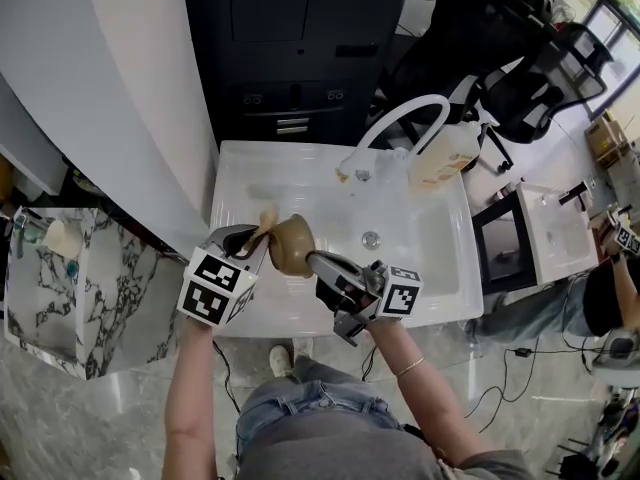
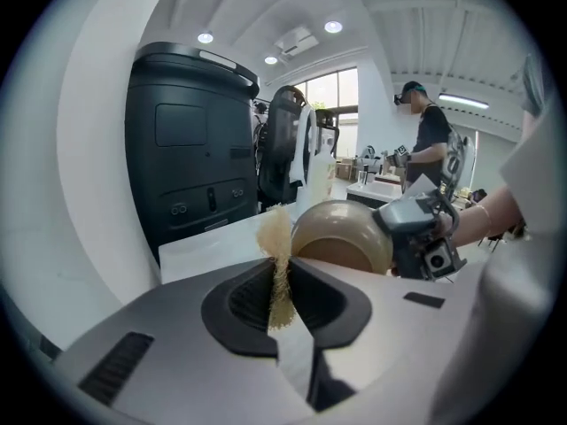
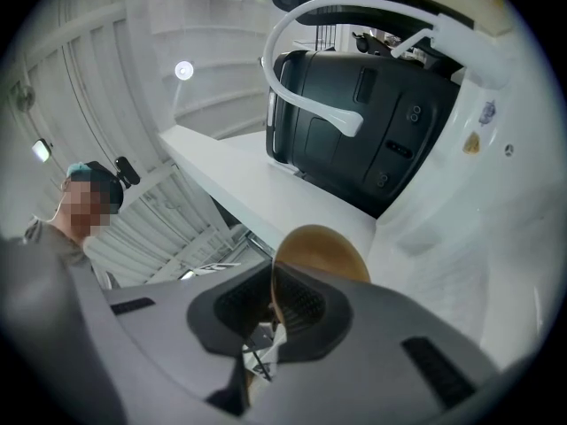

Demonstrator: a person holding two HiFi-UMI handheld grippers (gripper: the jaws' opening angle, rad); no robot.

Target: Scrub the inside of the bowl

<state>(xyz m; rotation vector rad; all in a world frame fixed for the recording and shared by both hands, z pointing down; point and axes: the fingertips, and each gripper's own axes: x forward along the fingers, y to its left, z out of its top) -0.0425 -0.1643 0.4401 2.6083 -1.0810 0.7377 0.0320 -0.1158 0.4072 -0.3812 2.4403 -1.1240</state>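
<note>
Gripping the brown bowl (image 1: 290,245) by its rim, the right gripper (image 1: 314,260) has its jaws clamped on the thin wall, one inside and one outside. Under the bowl, which hangs tipped on its side, is the white sink (image 1: 430,268). Just left of the bowl, the left gripper (image 1: 256,240) has its jaws pinched on a tan fibrous scrubber (image 1: 266,219), whose frayed end sticks out beside the bowl's rounded outside.

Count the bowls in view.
1. The brown bowl hangs over the white sink, its rim pinched in the right tongs. Others may be hidden beyond the frames.
</note>
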